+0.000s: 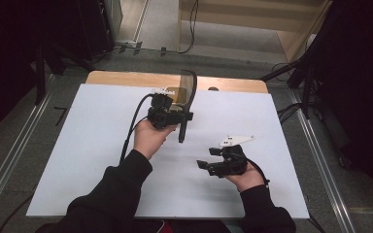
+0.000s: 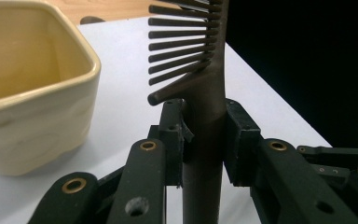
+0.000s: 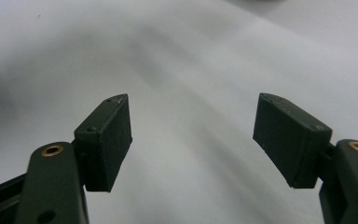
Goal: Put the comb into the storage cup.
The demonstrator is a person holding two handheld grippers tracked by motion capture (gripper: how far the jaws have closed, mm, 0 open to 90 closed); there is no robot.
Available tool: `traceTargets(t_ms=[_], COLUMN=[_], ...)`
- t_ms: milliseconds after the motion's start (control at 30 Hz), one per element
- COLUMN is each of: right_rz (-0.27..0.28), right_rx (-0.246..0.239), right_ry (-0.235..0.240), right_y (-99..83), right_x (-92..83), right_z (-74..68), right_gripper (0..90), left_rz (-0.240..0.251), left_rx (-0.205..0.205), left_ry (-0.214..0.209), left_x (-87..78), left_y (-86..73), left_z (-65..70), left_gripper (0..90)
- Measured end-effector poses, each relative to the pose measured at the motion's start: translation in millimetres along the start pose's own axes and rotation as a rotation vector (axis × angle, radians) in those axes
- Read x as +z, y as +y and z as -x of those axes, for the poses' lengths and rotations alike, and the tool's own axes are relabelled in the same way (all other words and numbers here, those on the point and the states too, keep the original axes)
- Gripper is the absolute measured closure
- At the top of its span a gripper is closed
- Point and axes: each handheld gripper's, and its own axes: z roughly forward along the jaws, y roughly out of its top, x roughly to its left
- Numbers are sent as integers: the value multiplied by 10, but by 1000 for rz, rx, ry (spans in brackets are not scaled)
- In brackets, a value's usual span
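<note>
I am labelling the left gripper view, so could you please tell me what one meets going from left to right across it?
Cream square cup → left pad of the tool → dark comb handle clamped upright between the pads → right pad.

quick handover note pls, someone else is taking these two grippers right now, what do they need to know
Left gripper: shut on the handle of the dark brown wide-toothed plastic comb, held upright above the white table sheet, teeth toward the cup.
Right gripper: open, holding nothing, low over the sheet at the near right.
Cream squarish ceramic cup: stands at the far edge of the sheet, just beyond the comb.
Done: comb picked up and brought beside the cup.
Left: probably stand the comb in the cup and let go; it is not yet inside.
</note>
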Motion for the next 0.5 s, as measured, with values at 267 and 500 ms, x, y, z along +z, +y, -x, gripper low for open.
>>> traceTargets(t_ms=[267,500], right_rz=[-4,-24], right_rx=[16,6], right_ry=[-8,-2], right_y=[-91,-176], right_x=[-76,-148], right_z=[19,36], right_gripper=[257,253], left_rz=[14,26], left_rx=[-8,-3], left_ry=[-20,-12], left_x=[9,-8], left_y=[23,105], left_z=[19,-10], left_gripper=[727,727])
